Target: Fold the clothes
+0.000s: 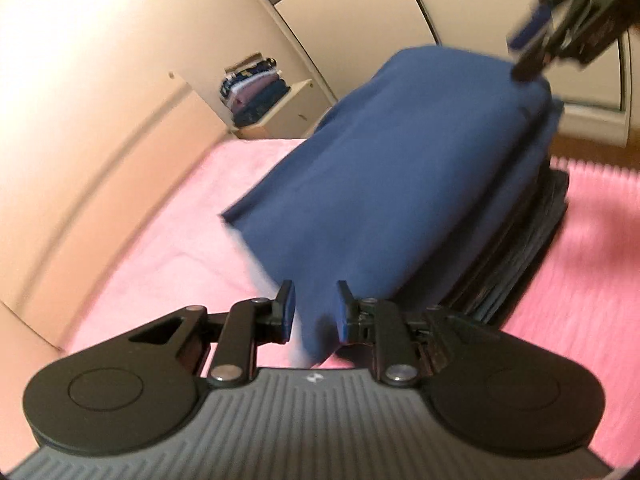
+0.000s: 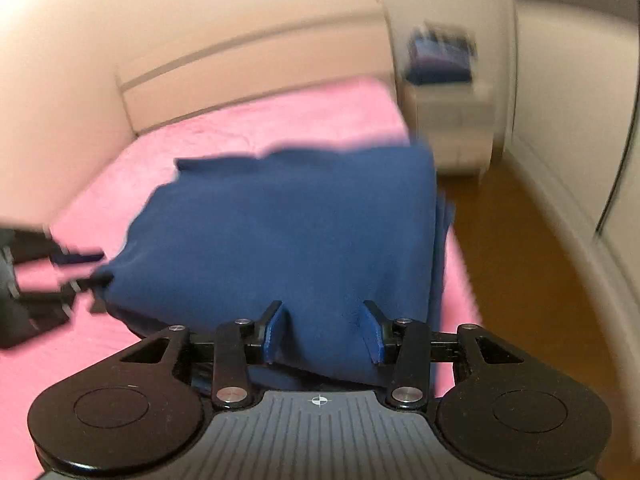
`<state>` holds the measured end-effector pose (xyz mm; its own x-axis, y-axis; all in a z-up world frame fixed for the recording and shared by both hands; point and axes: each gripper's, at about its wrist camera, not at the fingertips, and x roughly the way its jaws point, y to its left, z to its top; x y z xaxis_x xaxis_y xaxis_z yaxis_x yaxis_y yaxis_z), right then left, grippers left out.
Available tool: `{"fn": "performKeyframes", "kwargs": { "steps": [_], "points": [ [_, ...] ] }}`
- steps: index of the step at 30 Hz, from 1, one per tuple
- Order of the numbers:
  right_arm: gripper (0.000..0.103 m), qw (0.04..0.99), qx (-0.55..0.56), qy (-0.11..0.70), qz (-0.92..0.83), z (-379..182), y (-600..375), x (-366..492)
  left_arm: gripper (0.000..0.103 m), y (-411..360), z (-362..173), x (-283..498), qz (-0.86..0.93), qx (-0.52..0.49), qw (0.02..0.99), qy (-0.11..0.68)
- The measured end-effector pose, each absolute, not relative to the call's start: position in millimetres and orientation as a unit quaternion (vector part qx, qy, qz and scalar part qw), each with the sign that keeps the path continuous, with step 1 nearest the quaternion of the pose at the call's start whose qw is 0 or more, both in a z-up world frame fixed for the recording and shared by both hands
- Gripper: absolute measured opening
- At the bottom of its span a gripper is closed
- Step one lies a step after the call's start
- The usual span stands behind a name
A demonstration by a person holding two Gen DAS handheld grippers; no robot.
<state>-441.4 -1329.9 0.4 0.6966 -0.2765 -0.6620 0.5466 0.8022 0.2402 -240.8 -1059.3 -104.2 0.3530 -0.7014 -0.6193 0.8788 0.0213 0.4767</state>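
A folded dark blue garment (image 1: 384, 168) lies on a bed covered by a pink blanket (image 1: 168, 208), on top of a stack of darker folded clothes (image 1: 532, 240) at the bed's right edge. The left gripper (image 1: 316, 310) sits at the garment's near corner, jaws narrowly parted with cloth between them; whether the pads press it cannot be told through the blur. The right gripper (image 2: 322, 330) has its jaws spread wide with the garment's edge between them, the cloth not visibly pinched. Far off, beside the bed, a small shelf (image 1: 276, 116) carries a pile of folded clothes (image 1: 256, 92). This garment looks essentially folded and stacked; what seems left is letting go and perhaps tidying its rumpled left edge.
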Motion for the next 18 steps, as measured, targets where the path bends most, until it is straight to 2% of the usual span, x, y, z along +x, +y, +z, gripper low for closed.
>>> {"fn": "performKeyframes", "kwargs": {
  "steps": [4, 6, 10, 12, 14, 15, 17, 18],
  "points": [
    [0.047, 0.897, 0.248, 0.285, -0.228, 12.0, -1329.8, -457.4, 0.012, -1077.1, -124.3, -238.4, -0.558, 0.418, 0.702, 0.141],
    [0.086, 0.898, 0.233, 0.291, -0.233, 21.9, -1316.7, -470.7, 0.011, -1074.8, -120.9, -240.1, -0.555, 0.416, 0.706, 0.145],
    [0.087, 0.880, 0.260, 0.316, -0.242, 10.7, -1281.6, -505.4, 0.016, -1052.7, -104.7, -240.8, -0.538, 0.386, 0.723, 0.198],
    [0.087, 0.864, 0.294, 0.321, -0.251, 0.8, -1257.7, -517.8, 0.022, -1036.0, -98.3, -246.2, -0.527, 0.363, 0.733, 0.231],
    [0.087, 0.852, 0.322, 0.323, -0.256, -0.1, -1235.2, -535.8, 0.039, -1017.6, -92.3, -253.8, -0.516, 0.339, 0.742, 0.263],
    [0.087, 0.846, 0.335, 0.324, -0.259, -0.3, -1223.9, -545.0, 0.042, -1008.1, -88.5, -258.3, -0.510, 0.326, 0.746, 0.277],
    [0.087, 0.838, 0.358, 0.317, -0.261, 4.1, -1208.0, -558.6, 0.063, -987.0, -81.1, -272.8, -0.498, 0.307, 0.753, 0.301],
    [0.087, 0.836, 0.367, 0.314, -0.260, 7.2, -1201.8, -564.2, 0.068, -976.9, -78.3, -281.6, -0.491, 0.299, 0.756, 0.313]
  ]
}}
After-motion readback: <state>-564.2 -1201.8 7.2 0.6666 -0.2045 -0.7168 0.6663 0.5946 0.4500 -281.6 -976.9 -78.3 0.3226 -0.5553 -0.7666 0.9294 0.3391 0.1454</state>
